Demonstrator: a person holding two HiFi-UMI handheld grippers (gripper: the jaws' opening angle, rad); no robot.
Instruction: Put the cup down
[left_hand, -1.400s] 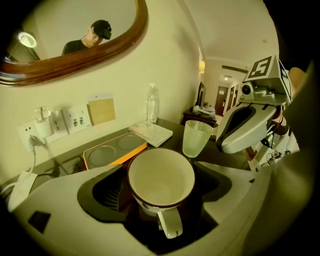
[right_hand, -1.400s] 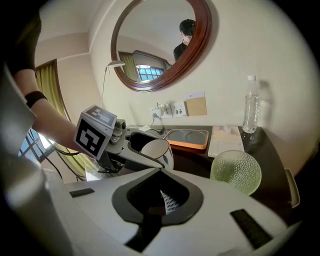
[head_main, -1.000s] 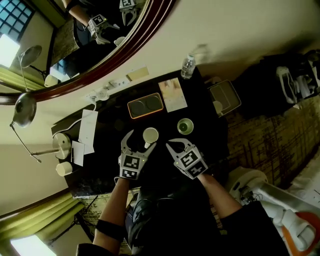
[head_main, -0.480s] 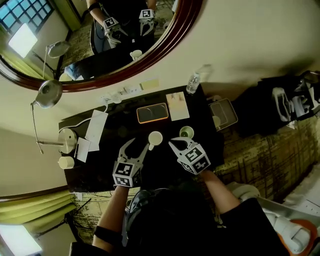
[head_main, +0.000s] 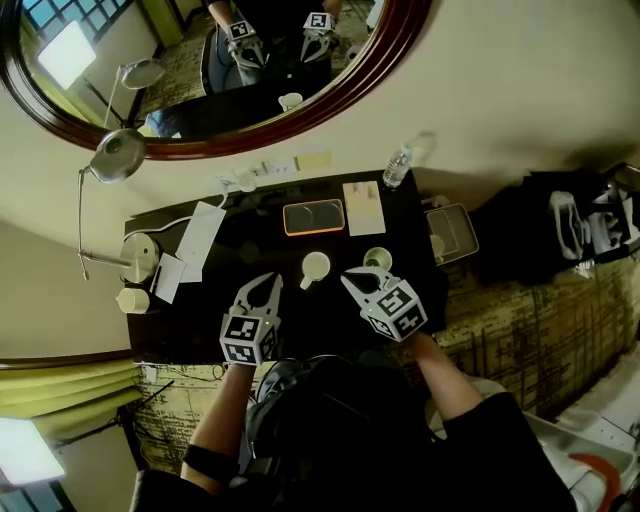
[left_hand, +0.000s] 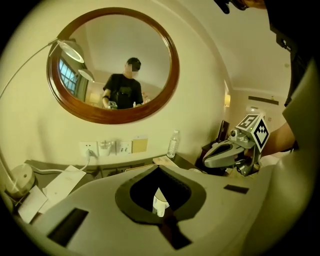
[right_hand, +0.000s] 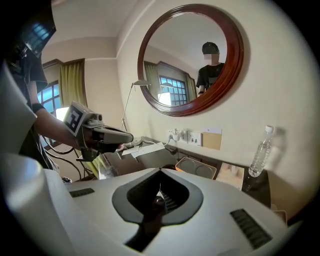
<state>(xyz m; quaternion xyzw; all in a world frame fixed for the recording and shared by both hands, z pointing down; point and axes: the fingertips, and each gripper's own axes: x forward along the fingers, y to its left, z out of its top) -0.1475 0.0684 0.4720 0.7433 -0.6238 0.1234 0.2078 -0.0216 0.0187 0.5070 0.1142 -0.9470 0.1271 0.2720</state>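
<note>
A: Left gripper (head_main: 266, 284) pressed together, empty; right gripper (head_main: 352, 279) same.
B: We see the cup (head_main: 315, 267): small, white, upright on the dark desk (head_main: 190, 322), between them, slightly farther.

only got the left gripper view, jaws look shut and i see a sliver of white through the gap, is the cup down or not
observer: Yes. In the head view the white cup stands upright on the dark table, apart from the left gripper.
operator: ok and the right one, holding anything
observer: No. The right gripper is shut, with nothing between its jaws.
operator: anything near it
observer: A second cup, green inside, stands on the table just beyond the right gripper.
</note>
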